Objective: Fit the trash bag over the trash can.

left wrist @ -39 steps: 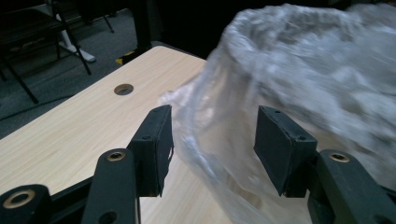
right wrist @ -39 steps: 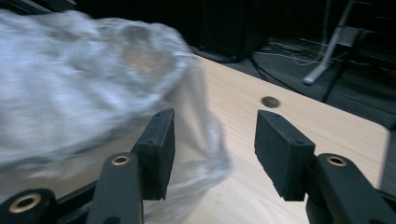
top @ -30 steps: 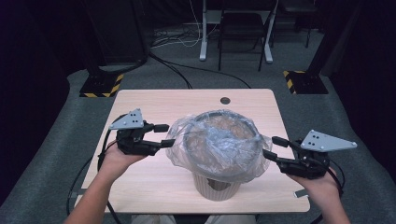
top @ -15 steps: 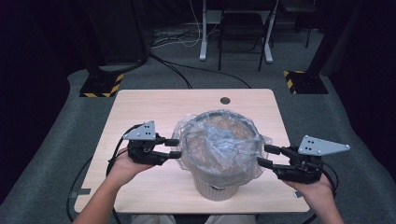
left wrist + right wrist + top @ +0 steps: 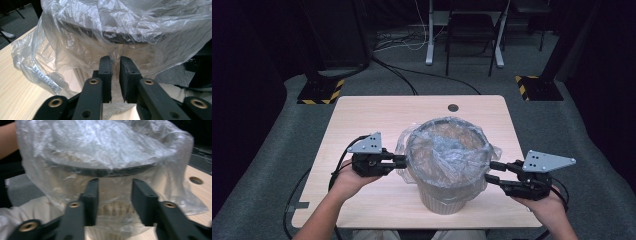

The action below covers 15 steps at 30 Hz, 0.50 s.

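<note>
Left to right: my left tongs (image 5: pixel 401 161) are closing, pinching the clear plastic liner (image 5: pixel 447 150) draped over the beige bin (image 5: pixel 447 197), which is standing mid-surface (image 5: pixel 362 115); my right tongs (image 5: pixel 488 171) are closing half-open around the liner's opposite overhang.

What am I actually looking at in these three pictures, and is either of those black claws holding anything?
No robot here: a person holds a hand-held two-jaw gripper in each hand. The high view looks down on a wooden table. On it stands a beige bin lined with a clear plastic bag folded over its rim. The other two pictures come from cameras riding on the grippers, looking along their black jaws. The left gripper has just been closing, and its jaws pinch the bag's loose skirt below the rim. The right gripper has also been closing, but its jaws stand apart with bag film between them, not yet gripped.
</note>
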### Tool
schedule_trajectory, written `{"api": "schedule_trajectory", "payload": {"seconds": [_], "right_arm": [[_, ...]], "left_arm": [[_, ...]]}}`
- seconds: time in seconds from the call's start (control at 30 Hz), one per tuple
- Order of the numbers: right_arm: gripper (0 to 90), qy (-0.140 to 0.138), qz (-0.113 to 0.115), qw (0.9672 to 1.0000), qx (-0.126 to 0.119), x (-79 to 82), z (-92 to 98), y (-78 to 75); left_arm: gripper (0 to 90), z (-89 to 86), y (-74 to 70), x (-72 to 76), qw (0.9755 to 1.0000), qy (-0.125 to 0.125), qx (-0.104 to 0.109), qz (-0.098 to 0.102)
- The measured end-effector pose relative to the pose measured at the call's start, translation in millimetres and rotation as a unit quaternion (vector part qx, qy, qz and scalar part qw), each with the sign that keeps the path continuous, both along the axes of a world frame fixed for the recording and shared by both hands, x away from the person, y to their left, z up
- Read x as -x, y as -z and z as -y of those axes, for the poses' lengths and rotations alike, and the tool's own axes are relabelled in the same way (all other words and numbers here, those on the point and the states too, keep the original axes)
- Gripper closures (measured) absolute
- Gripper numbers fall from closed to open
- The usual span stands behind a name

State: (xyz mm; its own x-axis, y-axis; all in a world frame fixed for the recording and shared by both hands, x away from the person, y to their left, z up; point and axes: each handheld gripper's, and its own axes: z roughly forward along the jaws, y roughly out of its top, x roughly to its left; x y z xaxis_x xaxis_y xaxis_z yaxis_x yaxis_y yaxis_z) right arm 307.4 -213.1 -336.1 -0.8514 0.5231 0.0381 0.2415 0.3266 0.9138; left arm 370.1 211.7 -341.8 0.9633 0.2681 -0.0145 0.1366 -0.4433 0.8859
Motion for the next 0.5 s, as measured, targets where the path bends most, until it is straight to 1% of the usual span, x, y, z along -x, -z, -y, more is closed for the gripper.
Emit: {"api": "schedule_trajectory", "payload": {"seconds": [0.03,0.13,0.17,0.2,0.3,0.4,0.5], "right_arm": [[67.5,-0.007,-0.001,1.0,-0.002,-0.1,-0.1,0.4],[87.0,-0.008,-0.001,1.0,0.003,-0.2,-0.4,1.5],[90.0,-0.008,0.0,0.9999,0.006,-0.2,-0.7,2.3],[90.0,-0.006,-0.002,0.9999,0.009,-0.4,-1.3,3.2],[90.0,0.0,-0.012,0.9996,0.027,-2.9,-3.1,8.3],[90.0,0.001,-0.023,0.999,0.037,-4.7,-4.6,16.4],[90.0,0.001,-0.035,0.9983,0.047,-6.8,-5.8,25.3]], "left_arm": [[83.5,0.1,0.3,0.4,1.0,0.001,-0.001,-0.001],[87.5,0.5,1.6,0.9,1.0,0.003,-0.002,0.0],[88.2,0.7,2.2,0.8,1.0,0.003,-0.004,0.0],[88.6,0.7,3.1,0.4,1.0,0.004,-0.006,0.0],[89.1,-0.4,8.2,-1.3,0.9999,0.001,-0.007,-0.009],[89.3,-2.4,15.4,-2.2,0.9997,-0.001,-0.015,-0.018],[89.3,-5.5,21.7,-2.7,0.9996,-0.006,-0.014,-0.024]]}}
